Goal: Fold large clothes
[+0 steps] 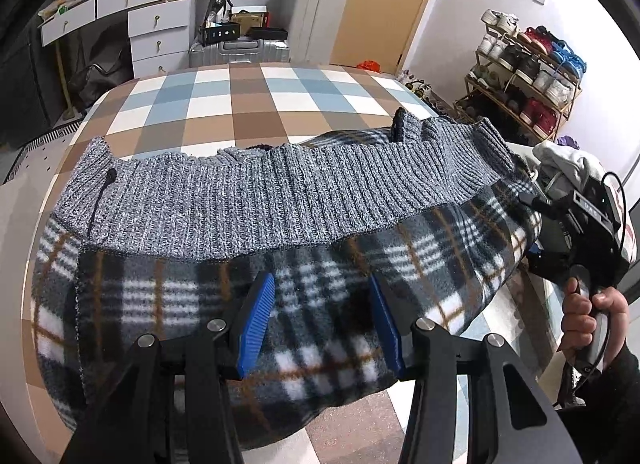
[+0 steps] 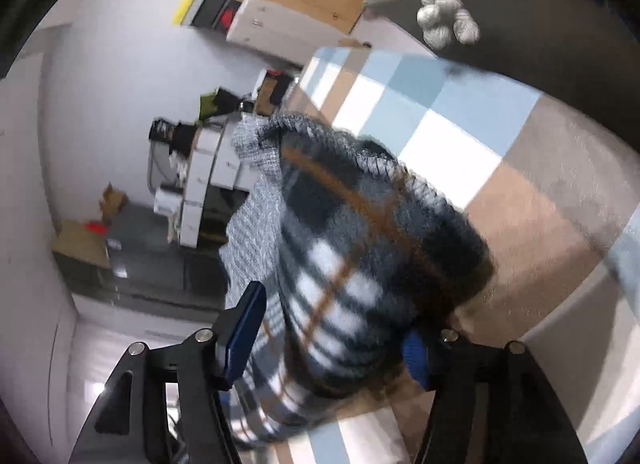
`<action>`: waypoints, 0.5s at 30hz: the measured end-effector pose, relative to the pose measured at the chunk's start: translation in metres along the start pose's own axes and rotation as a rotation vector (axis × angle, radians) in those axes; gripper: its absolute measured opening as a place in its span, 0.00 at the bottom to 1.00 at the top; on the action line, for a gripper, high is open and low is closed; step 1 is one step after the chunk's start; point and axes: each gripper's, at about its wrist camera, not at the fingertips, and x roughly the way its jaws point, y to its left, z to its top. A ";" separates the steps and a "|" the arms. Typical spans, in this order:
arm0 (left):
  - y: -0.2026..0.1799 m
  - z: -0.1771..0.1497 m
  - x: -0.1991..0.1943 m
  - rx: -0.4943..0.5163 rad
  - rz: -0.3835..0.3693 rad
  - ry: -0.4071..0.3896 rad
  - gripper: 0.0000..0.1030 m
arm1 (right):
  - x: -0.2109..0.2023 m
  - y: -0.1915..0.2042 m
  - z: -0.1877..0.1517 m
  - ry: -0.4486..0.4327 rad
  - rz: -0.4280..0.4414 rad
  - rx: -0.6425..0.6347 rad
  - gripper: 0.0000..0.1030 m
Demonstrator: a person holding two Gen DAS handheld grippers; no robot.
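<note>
A large garment lies on the checkered bed (image 1: 248, 100): plaid fleece (image 1: 328, 300) in black, white and brown, with a grey ribbed knit band (image 1: 280, 200) across its far side. My left gripper (image 1: 322, 320) is open, its blue pads (image 1: 256, 324) spread just above the plaid fleece. My right gripper (image 2: 332, 328) is open around a bunched fold of the plaid fleece (image 2: 360, 256), which fills the gap between the pads; the right pad (image 2: 414, 356) is mostly hidden. The right gripper also shows in the left wrist view (image 1: 580, 224), held by a hand at the garment's right edge.
Beyond the bed stand white drawers (image 1: 156, 32), suitcases (image 1: 316, 12) and a wooden door (image 1: 392, 4). A shoe rack (image 1: 524, 72) is at the right. White clothes (image 1: 568, 160) are piled near the right gripper. A knotted white cord (image 2: 444, 20) hangs in the right wrist view.
</note>
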 end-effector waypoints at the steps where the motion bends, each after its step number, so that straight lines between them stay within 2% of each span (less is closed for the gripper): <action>1: -0.001 0.001 0.000 0.003 0.000 0.001 0.41 | 0.004 0.004 0.001 0.009 -0.019 -0.021 0.64; 4: -0.002 0.002 0.001 0.018 0.005 0.003 0.41 | 0.016 0.019 0.001 0.029 -0.102 -0.101 0.62; 7: -0.002 0.002 0.001 0.023 0.007 0.004 0.42 | 0.023 0.037 -0.004 -0.010 -0.224 -0.251 0.38; 8: -0.001 0.002 0.002 0.022 0.006 0.007 0.42 | 0.024 0.044 -0.006 -0.024 -0.245 -0.301 0.33; 11: 0.003 0.002 0.005 0.002 0.014 0.017 0.51 | 0.021 0.070 -0.020 -0.088 -0.340 -0.490 0.27; 15: 0.006 0.001 0.006 -0.024 -0.015 0.029 0.51 | 0.015 0.091 -0.039 -0.147 -0.428 -0.639 0.25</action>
